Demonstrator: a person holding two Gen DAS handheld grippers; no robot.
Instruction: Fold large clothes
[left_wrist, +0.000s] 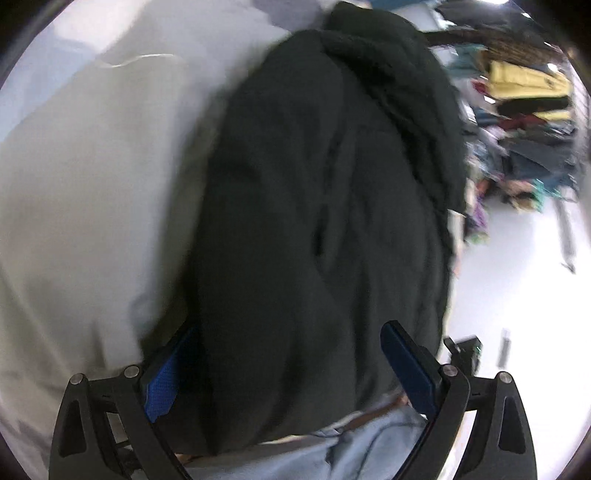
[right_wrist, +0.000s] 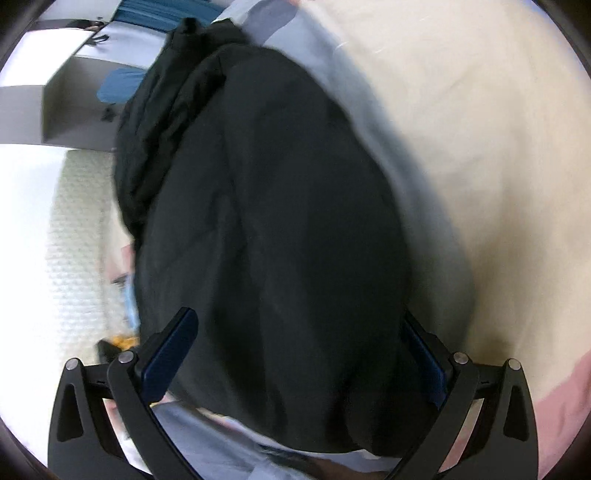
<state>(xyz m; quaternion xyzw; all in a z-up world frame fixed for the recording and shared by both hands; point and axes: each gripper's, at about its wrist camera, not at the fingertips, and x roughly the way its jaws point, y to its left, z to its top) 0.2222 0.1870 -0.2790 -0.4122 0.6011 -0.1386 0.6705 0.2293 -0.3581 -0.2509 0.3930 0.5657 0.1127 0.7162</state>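
A large black garment lies bundled on a pale sheet and fills the middle of the left wrist view. My left gripper stands wide open with the bulk of the garment between its blue-padded fingers. The same black garment fills the right wrist view. My right gripper is also wide open, its fingers on either side of the garment's near end. Both views are motion-blurred. The garment hides part of each far-side finger.
A cream and grey bed sheet lies under the garment. A pile of mixed clothes sits at the right of the left wrist view, beside white floor. A light blue cloth lies near my left gripper. A grey cabinet stands far left.
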